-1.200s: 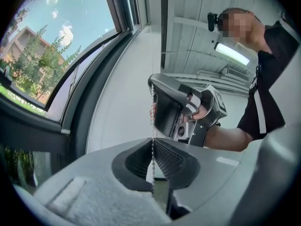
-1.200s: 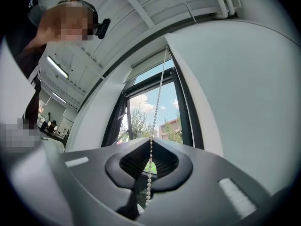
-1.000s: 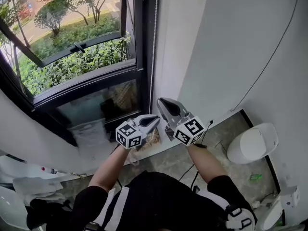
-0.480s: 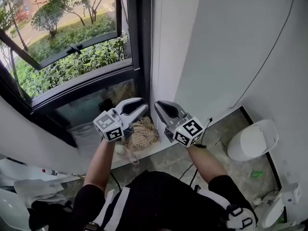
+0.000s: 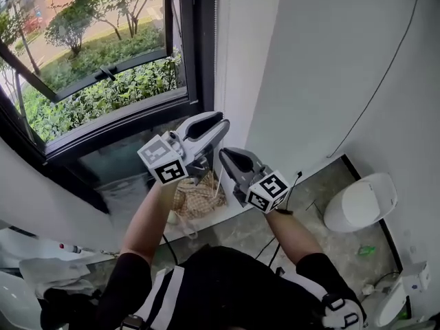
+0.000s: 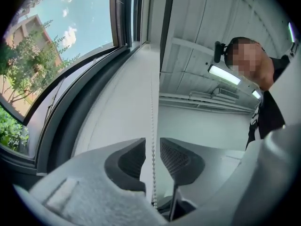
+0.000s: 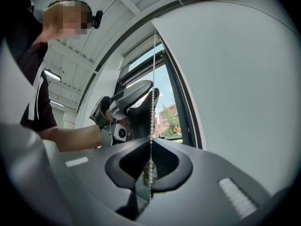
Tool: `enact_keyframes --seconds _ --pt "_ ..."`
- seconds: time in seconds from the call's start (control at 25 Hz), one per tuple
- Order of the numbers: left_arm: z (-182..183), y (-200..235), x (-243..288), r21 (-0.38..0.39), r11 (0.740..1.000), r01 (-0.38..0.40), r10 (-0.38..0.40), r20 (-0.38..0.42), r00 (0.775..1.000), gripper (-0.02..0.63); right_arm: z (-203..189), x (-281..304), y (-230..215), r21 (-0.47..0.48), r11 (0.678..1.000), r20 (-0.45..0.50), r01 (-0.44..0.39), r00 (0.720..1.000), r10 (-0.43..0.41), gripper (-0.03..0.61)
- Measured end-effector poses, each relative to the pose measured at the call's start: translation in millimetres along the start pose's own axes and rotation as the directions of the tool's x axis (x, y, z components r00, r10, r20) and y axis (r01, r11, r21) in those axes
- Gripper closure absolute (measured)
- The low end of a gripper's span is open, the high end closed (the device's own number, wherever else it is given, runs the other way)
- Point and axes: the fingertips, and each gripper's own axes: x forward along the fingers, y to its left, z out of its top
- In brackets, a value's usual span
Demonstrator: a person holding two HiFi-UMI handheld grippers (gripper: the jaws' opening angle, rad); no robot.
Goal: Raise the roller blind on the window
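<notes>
The right gripper (image 7: 151, 144) is found clamped on the bead chain (image 7: 154, 79), which is led up toward 12 o'clock. The left gripper (image 6: 153, 147), higher at 11 o'clock, has just been opened partway. The chain is passed between its jaws unpinched. The window (image 5: 103, 67) is seen at 10 o'clock.

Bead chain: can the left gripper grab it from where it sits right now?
Probably yes. The bead chain hangs between the jaws of the left gripper, which have just been opening and stand apart around it; nothing blocks it. The right gripper is shut on the bead chain lower down.
</notes>
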Motion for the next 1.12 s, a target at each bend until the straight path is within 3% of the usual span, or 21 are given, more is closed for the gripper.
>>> enact_keyframes --seconds 0.08,0.12,0.16,0.44,0.64,0.8,1.12 --pt "-4 -1 2 0.009 1.0 0.002 -0.002 -0.016 1.0 0.535 0 -1 0 -0.001 1.0 0.0 0.0 1.0 0.0 0.565" --pt "-5 -2 2 0.009 1.0 0.002 -0.002 -0.021 1.0 0.595 0 -2 0 -0.001 1.0 0.001 0.001 1.0 -0.001 0.565" --pt "-6 -2 2 0.006 1.0 0.005 -0.005 -0.021 1.0 0.603 1 -2 -1 -0.001 1.0 0.002 0.002 1.0 -0.002 0.565" --pt "-10 -3 -6 0.025 1.0 0.0 0.0 -0.002 1.0 0.606 -6 -5 1 0.006 1.0 0.002 0.001 1.0 -0.001 0.565" --pt "-55 6 -29 0.007 0.998 -0.065 0.065 -0.076 0.995 0.604 -58 -9 4 0.019 1.0 -0.126 0.014 0.992 -0.011 0.565" --pt "-81 11 -44 -0.038 0.996 -0.083 0.08 -0.074 0.994 0.606 -84 -12 5 0.022 0.999 -0.189 0.025 0.982 -0.021 0.565" --pt "-74 14 -53 -0.032 0.996 -0.086 0.083 -0.081 0.993 0.604 -83 -11 5 -0.005 0.997 -0.213 0.072 0.974 -0.071 0.552"
